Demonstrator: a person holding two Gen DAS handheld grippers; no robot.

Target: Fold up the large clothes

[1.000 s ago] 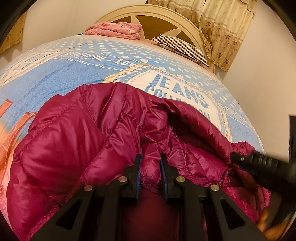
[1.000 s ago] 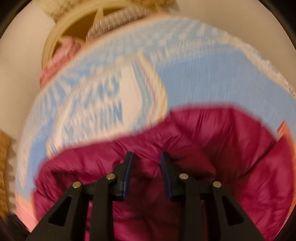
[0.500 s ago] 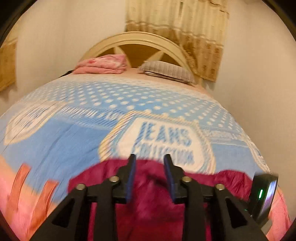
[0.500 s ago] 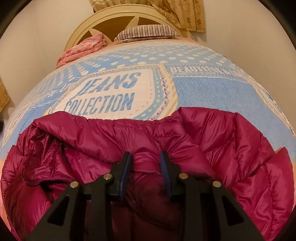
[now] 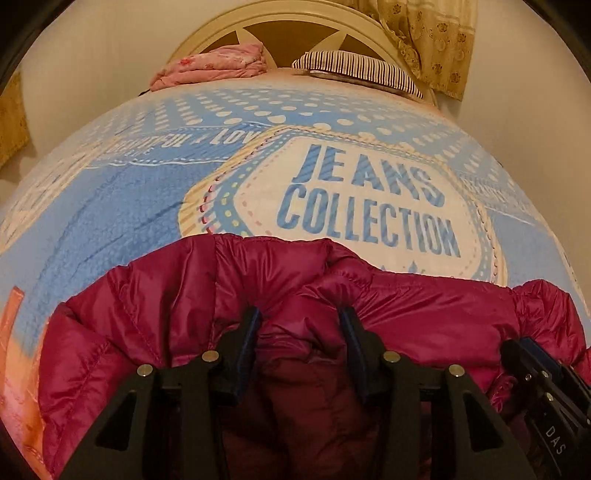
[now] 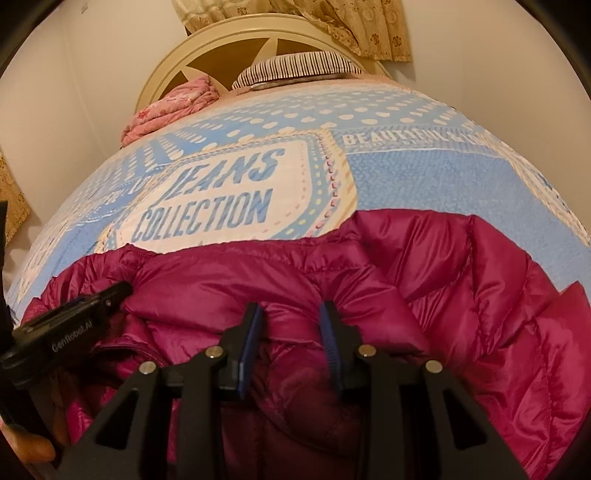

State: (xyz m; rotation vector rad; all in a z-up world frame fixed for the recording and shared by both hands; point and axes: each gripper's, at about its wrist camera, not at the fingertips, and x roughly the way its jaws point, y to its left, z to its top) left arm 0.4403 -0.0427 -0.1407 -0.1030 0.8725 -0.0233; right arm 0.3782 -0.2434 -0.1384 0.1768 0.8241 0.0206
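Bed: big blue bedspread [image 5: 110,221] with a "JEANS COLLECTION" patch, headboard [image 5: 295,22] up at 12 o'clock.
Jacket: magenta puffer jacket [image 5: 184,295] bunched at the near edge, 6 o'clock in both views.
Left gripper: left gripper [image 5: 299,321] jaws opening, puffy fabric bulging between them, pads not really squeezing it.
Right gripper: right gripper [image 6: 291,317] clamped on a jacket fold.
Extras: pink blanket [image 5: 214,66] and striped pillow [image 5: 358,70] by the headboard.
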